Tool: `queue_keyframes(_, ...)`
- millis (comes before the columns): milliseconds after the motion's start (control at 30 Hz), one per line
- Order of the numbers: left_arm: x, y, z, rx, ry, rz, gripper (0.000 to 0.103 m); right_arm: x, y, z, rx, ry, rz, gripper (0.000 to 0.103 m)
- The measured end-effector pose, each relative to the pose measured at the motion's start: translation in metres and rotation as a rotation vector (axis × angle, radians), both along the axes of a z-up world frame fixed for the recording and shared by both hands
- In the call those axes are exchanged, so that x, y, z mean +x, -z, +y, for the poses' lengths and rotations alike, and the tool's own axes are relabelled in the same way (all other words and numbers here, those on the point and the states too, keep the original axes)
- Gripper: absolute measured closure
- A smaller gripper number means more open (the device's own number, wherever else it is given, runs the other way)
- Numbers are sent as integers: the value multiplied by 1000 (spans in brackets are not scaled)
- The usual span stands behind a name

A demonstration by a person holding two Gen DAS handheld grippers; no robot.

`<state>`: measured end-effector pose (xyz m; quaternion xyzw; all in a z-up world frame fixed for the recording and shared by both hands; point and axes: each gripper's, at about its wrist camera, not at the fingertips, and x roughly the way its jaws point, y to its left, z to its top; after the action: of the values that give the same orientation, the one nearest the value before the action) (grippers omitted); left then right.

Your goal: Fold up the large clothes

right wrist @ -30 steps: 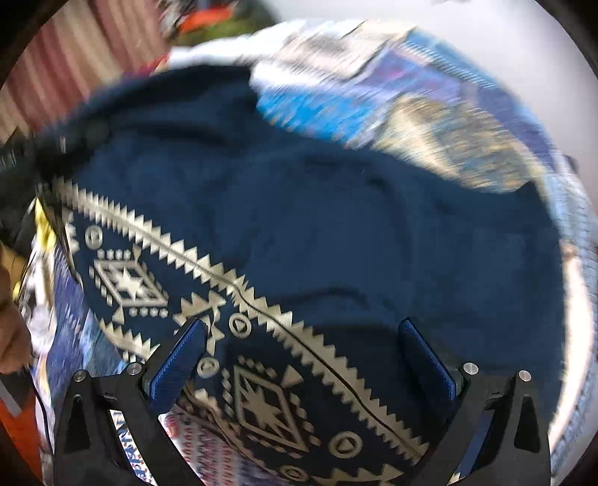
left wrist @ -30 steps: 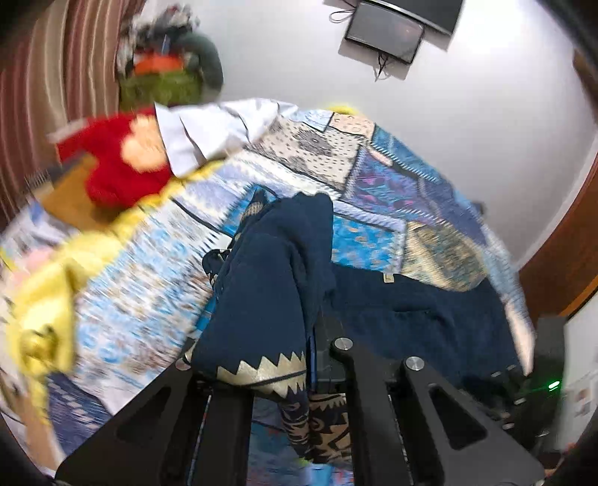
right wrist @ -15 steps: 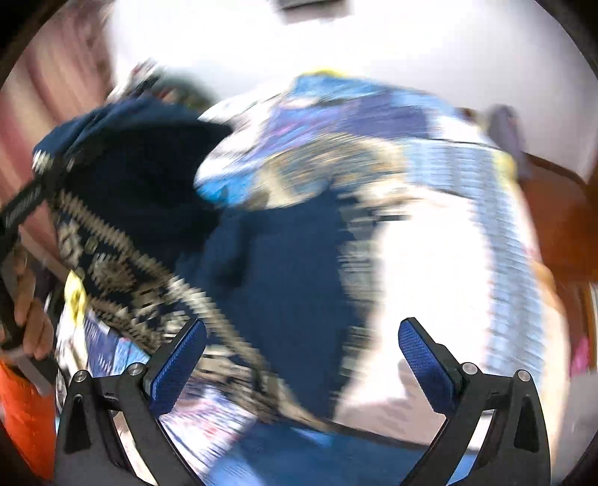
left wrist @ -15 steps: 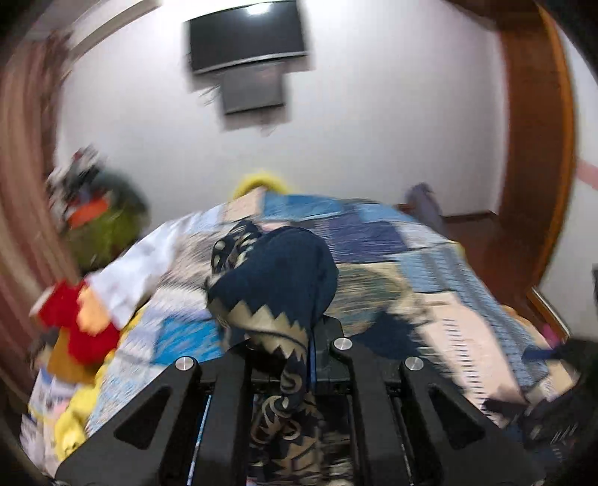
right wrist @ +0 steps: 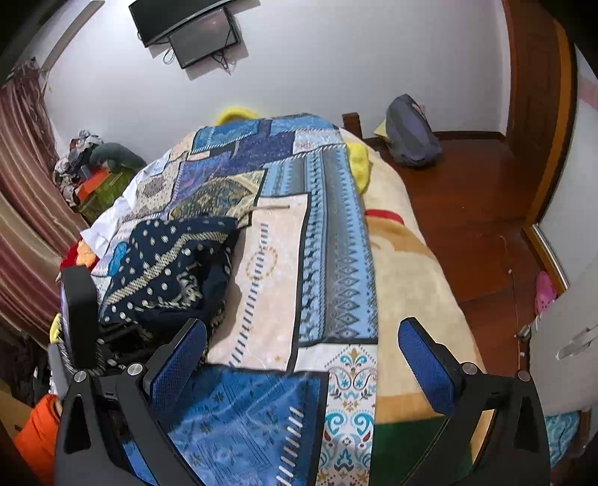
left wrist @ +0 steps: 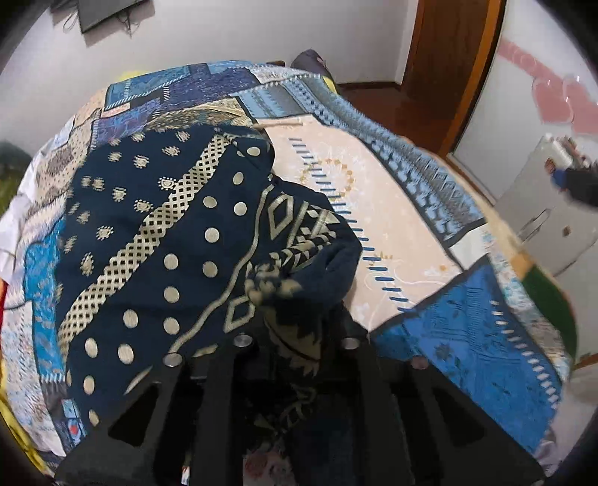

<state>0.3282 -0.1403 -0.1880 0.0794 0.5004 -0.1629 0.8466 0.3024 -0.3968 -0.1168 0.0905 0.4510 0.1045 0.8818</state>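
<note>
Left claw easing off the dark navy gold-printed garment (left wrist: 157, 239); right claw empty above the bed.

Left wrist view: left gripper (left wrist: 295, 336) has just been opening, jaws slightly apart, a bunched garment edge between them and draped over the fingers; whether the pads press it I cannot tell. Garment lies heaped on the blue patchwork bedspread (left wrist: 467, 329). Right wrist view: right gripper (right wrist: 299, 359) spread wide, blue pads (right wrist: 426, 359) holding nothing, over bare bedspread; garment at the left beside it. Only here: wall-mounted black screen (right wrist: 194, 30), grey backpack (right wrist: 411, 134) on the wooden floor, striped curtain (right wrist: 26, 179).
</note>
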Motion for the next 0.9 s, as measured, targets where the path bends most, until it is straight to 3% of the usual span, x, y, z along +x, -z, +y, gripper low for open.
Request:
queue_keyframes(100,-13,-18,13,-87,42,39,26,3,5,5,9,-15,8,1)
queue_keyframes(133,-20,-25,14,-111,52,35,22,4,3,9,22,-22,6,1)
queue_keyframes(267,-47,-62,32,-103,24,-68,22,11,-2,28,55,-57,-16,1)
queue_keyframes(467,-53,-117,115,-113,-176,-245,16,28,-20,89,78,-163,-54,1)
queue_keyframes(567,-49,-119,161,-46,-307,-303,9,36,-23,123,91,-220,-57,0)
queue_keyframes(700,-31,-81,206,-50,-396,-183,9,45,-14,182,46,-308,-61,0)
queue_keyframes(833,-13,-22,209,-131,-379,58,9,57,23,226,-68,-376,-11,0)
queue_keyframes(900,-14,-6,193,-103,-365,58,9,63,50,232,-159,-376,33,0)
